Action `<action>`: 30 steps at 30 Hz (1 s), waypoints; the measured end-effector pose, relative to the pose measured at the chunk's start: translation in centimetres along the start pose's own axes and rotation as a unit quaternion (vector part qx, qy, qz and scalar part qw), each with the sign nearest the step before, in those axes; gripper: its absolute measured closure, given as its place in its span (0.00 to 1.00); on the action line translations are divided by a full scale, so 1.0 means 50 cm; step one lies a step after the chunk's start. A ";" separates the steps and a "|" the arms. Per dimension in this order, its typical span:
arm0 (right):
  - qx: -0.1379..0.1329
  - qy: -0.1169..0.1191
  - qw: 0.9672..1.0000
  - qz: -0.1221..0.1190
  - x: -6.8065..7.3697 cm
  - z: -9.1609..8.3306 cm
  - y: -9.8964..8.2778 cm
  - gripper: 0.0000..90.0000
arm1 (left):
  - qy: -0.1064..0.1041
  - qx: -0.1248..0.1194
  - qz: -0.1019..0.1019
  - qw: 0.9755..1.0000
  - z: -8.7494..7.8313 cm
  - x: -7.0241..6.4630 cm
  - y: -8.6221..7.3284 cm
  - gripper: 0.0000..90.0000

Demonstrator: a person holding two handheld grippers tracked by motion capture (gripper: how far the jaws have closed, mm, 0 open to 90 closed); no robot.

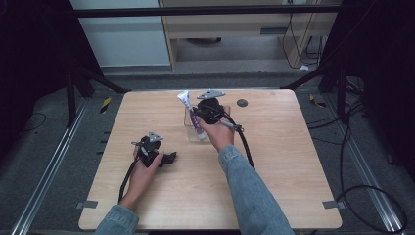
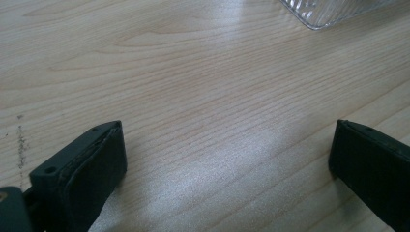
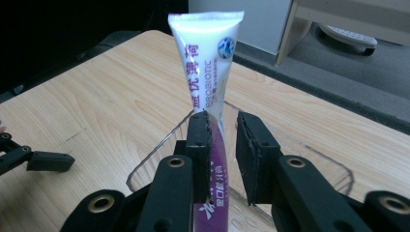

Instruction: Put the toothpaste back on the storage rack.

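A: From above, where is the white-and-purple soft plastic tube (image 1: pixel 191 113)?

B: Over the clear plastic tray (image 1: pixel 189 128), at 12 o'clock from table centre, pinched by the right gripper (image 1: pixel 201 116).

A: The right gripper view adds its printed label (image 3: pixel 208 72). And the left gripper (image 2: pixel 227 159)?

B: At 9 o'clock on the wooden table (image 1: pixel 274 161), jaws spread wide on nothing.

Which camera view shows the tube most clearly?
The right gripper view: the tube stands close and upright, its print readable, between the right gripper jaws over the clear tray. The high view shows it small. The left gripper view gives a tray corner.
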State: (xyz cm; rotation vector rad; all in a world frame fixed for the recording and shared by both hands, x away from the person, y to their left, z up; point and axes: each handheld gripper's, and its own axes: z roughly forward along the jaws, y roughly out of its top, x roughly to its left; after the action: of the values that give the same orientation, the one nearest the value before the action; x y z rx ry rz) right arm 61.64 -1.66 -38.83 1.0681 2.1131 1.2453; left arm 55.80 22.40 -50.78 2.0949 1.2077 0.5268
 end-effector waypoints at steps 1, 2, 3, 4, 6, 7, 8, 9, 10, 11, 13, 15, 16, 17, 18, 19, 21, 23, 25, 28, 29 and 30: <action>0.000 -0.001 1.000 -0.002 -0.002 -0.005 0.002 0.83 | 0.000 0.000 0.000 1.000 0.000 0.000 0.000 0.00; 0.001 0.000 1.000 -0.003 -0.003 -0.009 0.004 0.83 | 0.000 0.000 0.000 1.000 0.000 0.000 0.000 0.00; 0.002 -0.002 1.000 -0.006 -0.005 -0.014 0.005 0.83 | 0.000 0.000 0.000 1.000 0.000 0.000 0.000 0.00; 0.002 -0.004 1.000 -0.009 -0.007 -0.019 0.006 0.83 | 0.000 0.000 0.000 1.000 0.000 0.000 0.000 0.00; 0.002 -0.004 1.000 -0.009 -0.010 -0.024 0.007 0.82 | 0.000 0.000 0.000 1.000 0.000 0.000 0.000 0.00; 0.002 -0.005 1.000 -0.005 -0.016 -0.033 0.006 0.81 | 0.000 0.000 0.000 1.000 0.000 0.000 0.000 0.00; 0.005 -0.005 1.000 -0.004 -0.018 -0.037 0.005 0.80 | 0.000 0.000 0.000 1.000 0.000 0.000 0.000 0.00; 0.008 -0.005 1.000 -0.003 -0.021 -0.040 0.003 0.80 | 0.000 0.000 0.000 1.000 0.000 0.000 0.000 0.00; 0.010 -0.004 1.000 -0.001 -0.022 -0.042 0.001 0.78 | 0.000 0.000 0.000 1.000 0.000 0.000 0.000 0.00; 0.010 -0.004 1.000 -0.001 -0.022 -0.042 0.001 0.78 | 0.000 0.000 0.000 1.000 0.000 0.000 0.000 0.00; 0.011 0.002 1.000 0.006 -0.023 -0.050 -0.003 0.73 | 0.000 0.000 0.000 1.000 0.000 0.000 0.000 0.00; 0.011 0.004 1.000 0.006 -0.023 -0.052 -0.004 0.71 | 0.000 0.000 0.000 1.000 0.000 0.000 0.000 0.00; 0.012 0.009 1.000 0.006 -0.021 -0.056 -0.004 0.66 | 0.000 0.000 0.000 1.000 0.000 0.000 0.000 0.00; 0.012 0.010 1.000 0.006 -0.020 -0.058 -0.003 0.63 | 0.000 0.000 0.000 1.000 0.000 0.000 0.000 0.00; 0.012 0.011 1.000 0.008 -0.019 -0.059 -0.002 0.59 | 0.000 0.000 0.000 1.000 0.000 0.000 0.000 0.00; 0.012 0.011 1.000 0.008 -0.019 -0.059 -0.002 0.59 | 0.000 0.000 0.000 1.000 0.000 0.000 0.000 0.00; 0.017 0.019 1.000 0.009 -0.016 -0.061 -0.002 0.53 | 0.000 0.000 0.000 1.000 0.000 0.000 0.000 0.00; 0.019 0.026 0.999 0.009 -0.012 -0.064 -0.001 0.47 | 0.000 0.000 0.000 1.000 0.000 0.000 0.000 0.00; 0.021 0.032 0.999 0.009 -0.010 -0.067 -0.002 0.41 | 0.000 0.000 0.000 1.000 0.000 0.000 0.000 0.00; 0.022 0.037 0.999 0.010 -0.010 -0.072 -0.008 0.33 | 0.000 0.000 0.000 1.000 0.000 0.000 0.000 0.00; 0.026 0.036 0.999 0.010 -0.011 -0.073 -0.011 0.31 | 0.000 0.000 0.000 1.000 0.000 0.000 0.000 0.00; 0.030 0.037 0.999 0.009 -0.012 -0.073 -0.013 0.28 | 0.000 0.000 0.000 1.000 0.000 0.000 0.000 0.00</action>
State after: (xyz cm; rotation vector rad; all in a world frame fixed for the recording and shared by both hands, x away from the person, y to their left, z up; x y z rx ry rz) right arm 59.16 -4.25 -37.62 1.0839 2.2145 1.2547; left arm 55.80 22.40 -50.79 2.0943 1.2079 0.5270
